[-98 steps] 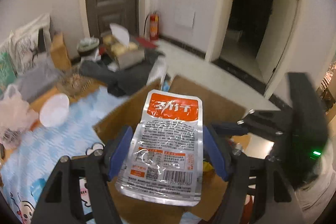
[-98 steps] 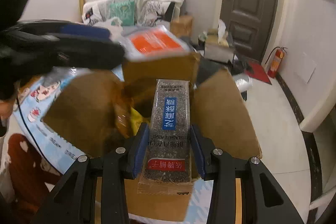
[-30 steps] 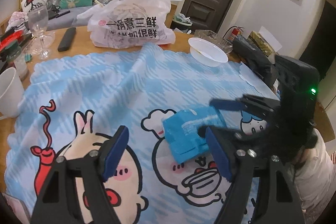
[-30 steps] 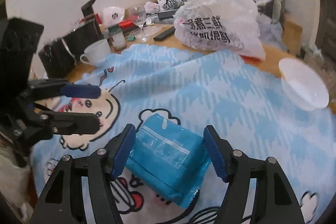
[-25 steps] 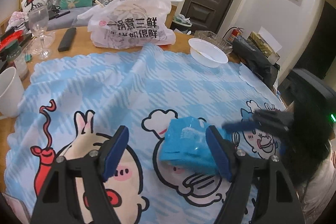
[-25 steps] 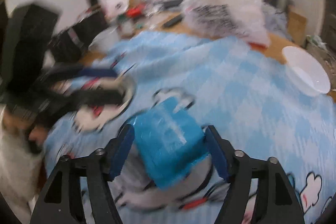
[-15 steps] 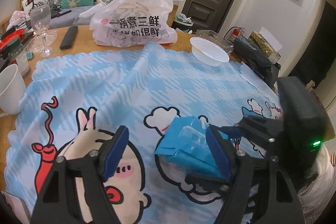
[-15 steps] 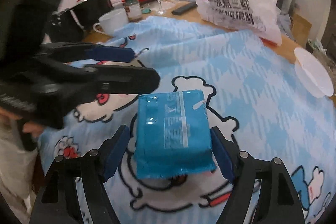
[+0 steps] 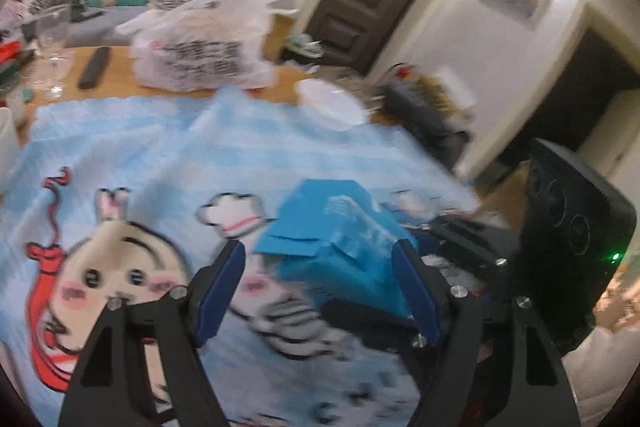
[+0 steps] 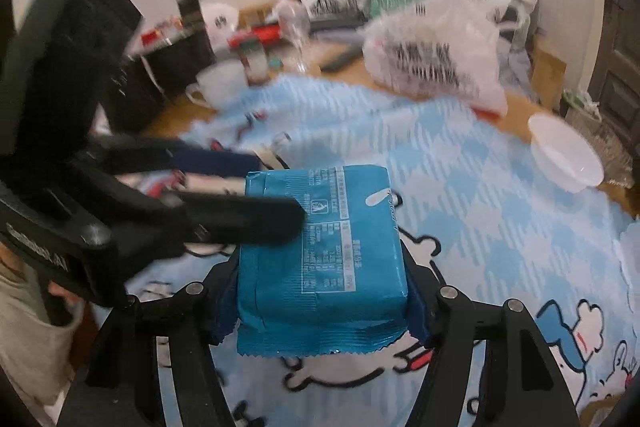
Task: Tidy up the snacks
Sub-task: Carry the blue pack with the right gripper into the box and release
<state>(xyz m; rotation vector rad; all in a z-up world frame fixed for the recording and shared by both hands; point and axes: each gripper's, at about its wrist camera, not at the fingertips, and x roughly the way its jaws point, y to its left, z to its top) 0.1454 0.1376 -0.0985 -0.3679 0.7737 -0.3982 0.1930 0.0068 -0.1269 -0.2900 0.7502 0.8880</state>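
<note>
Blue checked cartoon tablecloth [image 10: 500, 195] under everything. Right gripper [image 10: 320, 291] clamps blue snack pack [image 10: 320, 247], lifted. Left gripper [image 9: 320, 287] spread wide, empty, crossing just left of the pack. Beyond: white bowl [image 10: 564, 159], mug [image 10: 220, 83], printed plastic bag [image 10: 436, 51].

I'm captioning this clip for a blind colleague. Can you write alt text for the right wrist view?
The right claw is shut on a blue snack packet, held above a blue checked cartoon tablecloth. The open left claw reaches in from the left, one finger across the packet's upper left. Behind are a white bowl, a white mug and a printed plastic bag.
</note>
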